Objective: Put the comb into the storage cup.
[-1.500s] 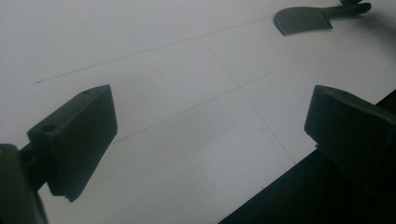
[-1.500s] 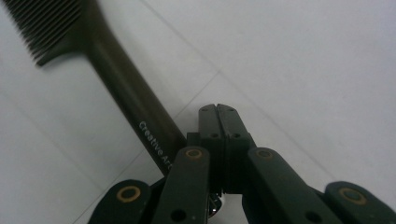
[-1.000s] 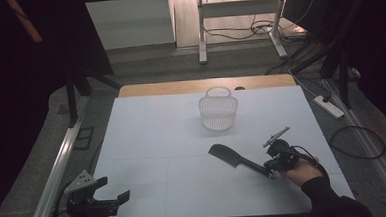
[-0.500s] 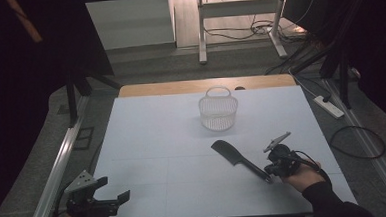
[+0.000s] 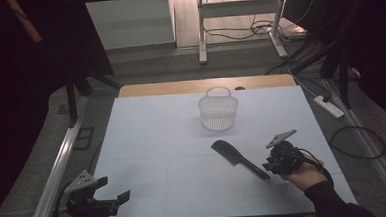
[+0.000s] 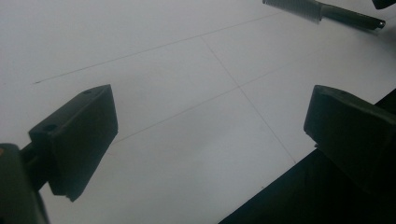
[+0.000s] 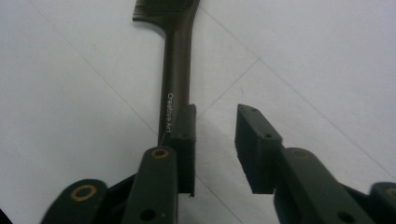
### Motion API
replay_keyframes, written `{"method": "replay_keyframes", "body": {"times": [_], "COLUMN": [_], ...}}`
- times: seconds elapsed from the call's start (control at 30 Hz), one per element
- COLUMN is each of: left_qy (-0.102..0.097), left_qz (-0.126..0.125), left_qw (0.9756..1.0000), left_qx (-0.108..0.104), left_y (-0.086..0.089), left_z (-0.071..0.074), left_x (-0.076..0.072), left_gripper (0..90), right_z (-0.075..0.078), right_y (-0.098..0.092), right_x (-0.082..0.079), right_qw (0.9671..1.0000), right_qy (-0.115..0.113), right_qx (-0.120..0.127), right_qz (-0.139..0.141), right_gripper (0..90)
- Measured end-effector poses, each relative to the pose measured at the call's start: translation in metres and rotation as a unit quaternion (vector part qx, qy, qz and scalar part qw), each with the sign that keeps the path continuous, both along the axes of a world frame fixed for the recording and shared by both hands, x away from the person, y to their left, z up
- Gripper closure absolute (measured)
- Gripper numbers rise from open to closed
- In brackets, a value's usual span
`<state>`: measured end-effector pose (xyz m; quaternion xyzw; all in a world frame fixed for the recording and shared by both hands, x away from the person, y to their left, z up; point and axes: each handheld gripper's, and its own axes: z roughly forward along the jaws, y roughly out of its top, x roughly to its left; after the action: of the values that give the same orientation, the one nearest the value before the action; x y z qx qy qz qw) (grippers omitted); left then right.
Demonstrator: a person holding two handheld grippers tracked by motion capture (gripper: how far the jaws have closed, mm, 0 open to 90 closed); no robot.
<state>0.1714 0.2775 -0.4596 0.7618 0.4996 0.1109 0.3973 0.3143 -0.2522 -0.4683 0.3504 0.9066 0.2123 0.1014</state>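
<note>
From my seat at the controls, my right gripper [image 7: 214, 140] has its jaws released with a narrow gap between them, nothing inside it. The handle of the dark spatula [image 7: 176, 70] lies flat on the white table [image 7: 317, 56], running up from beside my left-hand jaw, outside the gap and passing just behind that jaw's outer edge; I cannot tell whether they touch. Its flat head sits at the far end of the handle, beyond the jaw tips. In the high view the same gripper [image 5: 273, 164] sits at the handle's near end, the spatula [image 5: 238, 158] angling away from it toward the table's middle. My left gripper [image 6: 210, 135] has its jaws spread wide over bare table near the front edge, gripping nothing; the spatula shows far ahead of the tips. Farthest off, well beyond both sets of jaws, a white mesh basket [image 5: 218, 109] stands upright.
</note>
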Motion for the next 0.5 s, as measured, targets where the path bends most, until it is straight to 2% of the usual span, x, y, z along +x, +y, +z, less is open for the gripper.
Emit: {"method": "replay_keyframes", "body": {"times": [0.33,0.5], "left_qy": [0.001,0.001], "left_qz": [0.000,0.000], "left_qw": [1.0000,1.0000], "left_qx": [0.000,-0.001], "left_y": [0.000,0.000], "left_z": [0.000,0.000], "left_x": [0.000,0.000], "left_gripper": [3.9,4.0], "right_z": [0.010,0.014], "right_y": [0.002,0.006], "right_x": [-0.002,-0.002], "right_qw": [0.9994,0.9994], "right_qy": [-0.029,-0.023], "right_qx": [0.018,0.022], "right_qz": [-0.007,-0.015], "right_gripper": [39.7,24.3]}}
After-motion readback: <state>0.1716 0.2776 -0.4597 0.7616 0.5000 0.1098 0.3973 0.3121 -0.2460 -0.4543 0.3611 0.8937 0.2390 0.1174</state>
